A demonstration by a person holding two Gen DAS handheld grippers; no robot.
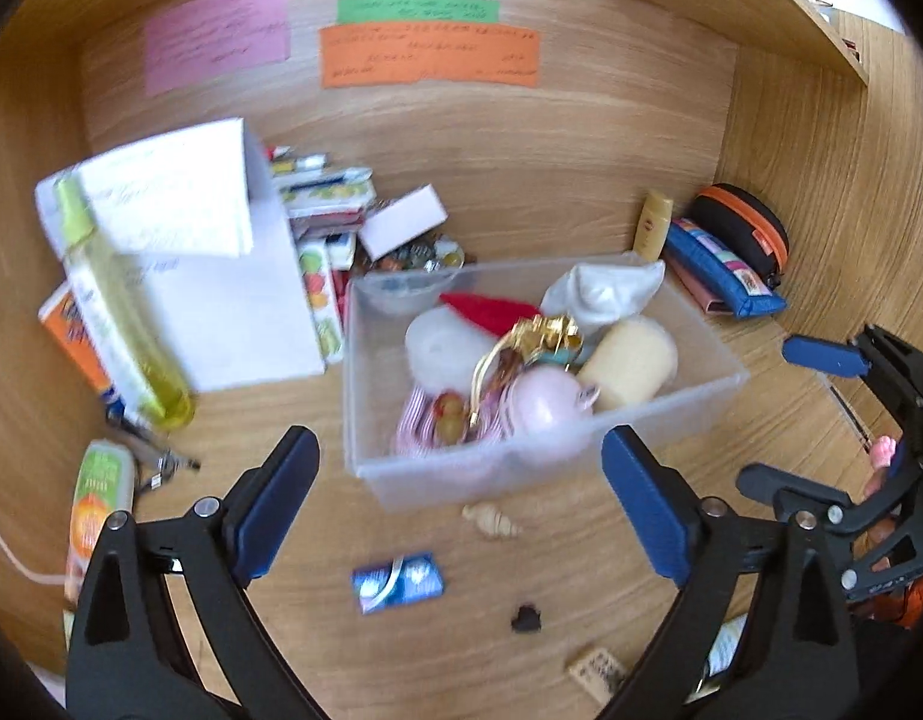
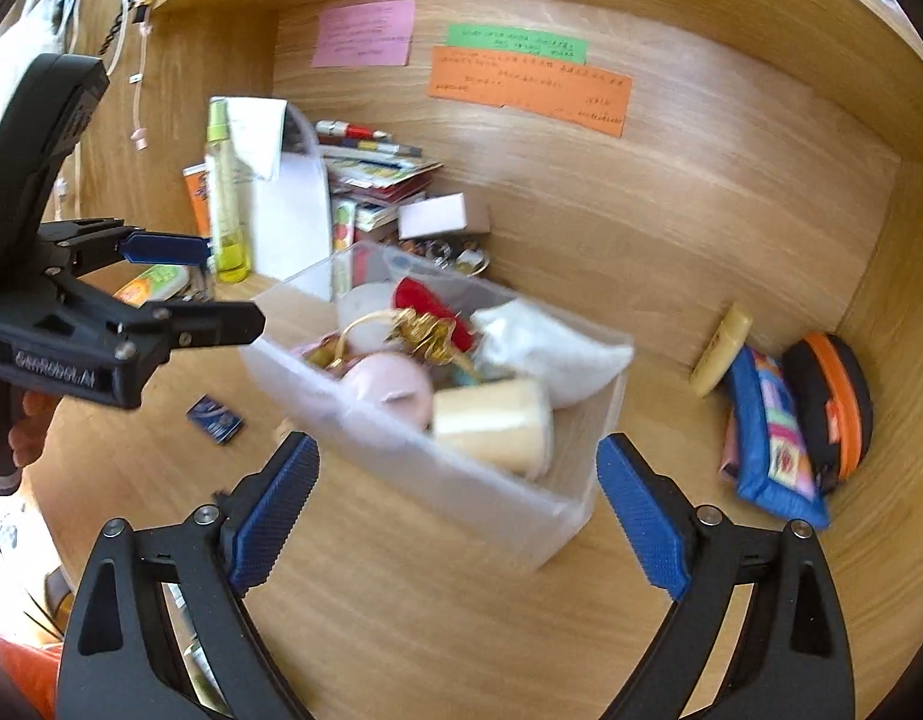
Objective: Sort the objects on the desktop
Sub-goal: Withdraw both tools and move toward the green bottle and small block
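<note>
On the desk [image 1: 581, 570], I had both grippers, left [image 1: 461, 510] and right [image 2: 458, 516], spread wide and empty, short of the bin [image 1: 539, 468].

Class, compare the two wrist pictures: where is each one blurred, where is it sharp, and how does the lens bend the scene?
Left wrist view: the yellow spray bottle and white paper smear with motion blur; the gripper fingers stay sharp; the desk's back wall curves, corners dark. Right wrist view: the clear plastic bin is smeared along its near wall; the orange note is readable as a shape only; straight wooden edges bow.
</note>
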